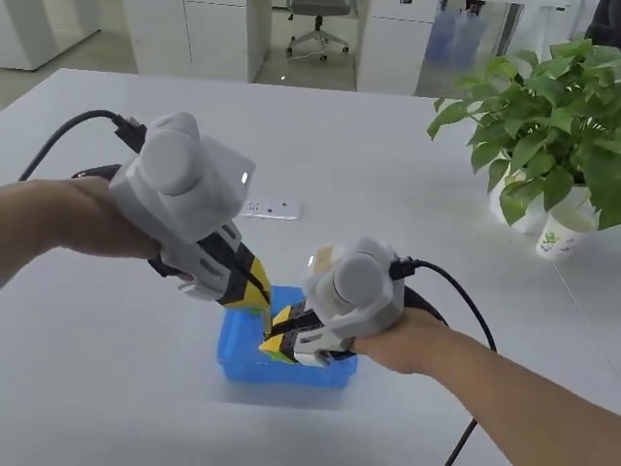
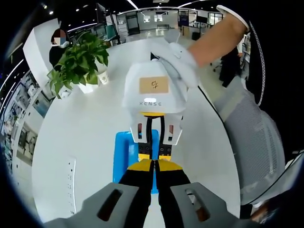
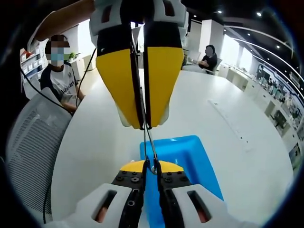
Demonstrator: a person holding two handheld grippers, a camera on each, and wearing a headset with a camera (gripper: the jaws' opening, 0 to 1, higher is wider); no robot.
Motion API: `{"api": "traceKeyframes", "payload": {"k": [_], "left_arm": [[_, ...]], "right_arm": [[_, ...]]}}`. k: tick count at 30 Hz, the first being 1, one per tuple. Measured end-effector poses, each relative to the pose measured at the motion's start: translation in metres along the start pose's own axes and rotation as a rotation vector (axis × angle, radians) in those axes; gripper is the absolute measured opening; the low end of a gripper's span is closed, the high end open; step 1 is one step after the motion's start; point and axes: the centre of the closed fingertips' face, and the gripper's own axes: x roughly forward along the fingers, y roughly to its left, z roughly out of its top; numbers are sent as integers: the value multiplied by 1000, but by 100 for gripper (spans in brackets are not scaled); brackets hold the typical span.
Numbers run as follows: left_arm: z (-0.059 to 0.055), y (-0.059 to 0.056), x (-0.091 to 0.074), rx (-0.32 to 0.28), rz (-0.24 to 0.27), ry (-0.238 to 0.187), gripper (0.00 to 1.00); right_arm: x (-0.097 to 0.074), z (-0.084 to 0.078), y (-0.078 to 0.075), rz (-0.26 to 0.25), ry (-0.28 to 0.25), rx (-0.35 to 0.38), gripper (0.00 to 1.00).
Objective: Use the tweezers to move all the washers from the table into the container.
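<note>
Head view: both hands meet low over a blue container (image 1: 233,361) on the white table (image 1: 388,165). The left gripper (image 1: 262,303) slants down to the right and the right gripper (image 1: 278,340) points left. What the container holds is hidden.

Left gripper view: its jaws are pressed together.

Right gripper view: the left jaws clamp the tweezers (image 3: 149,142). The tip lies between the right jaws, which are almost together; I cannot tell whether they grip it.

Two grippers (image 1: 264,306) (image 1: 277,340), one container (image 1: 238,351), one tweezers (image 3: 151,145), one plant (image 1: 543,126).
</note>
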Motion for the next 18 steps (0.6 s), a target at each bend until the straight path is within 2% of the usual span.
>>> {"api": "traceKeyframes", "payload": {"k": [9, 18], "left_arm": [[-9, 13, 14, -15, -4, 6, 5], [-19, 20, 28, -21, -10, 22, 5]], "right_arm": [[10, -14, -11, 9, 13, 20, 10], [22, -26, -20, 28, 32, 37, 10]]}}
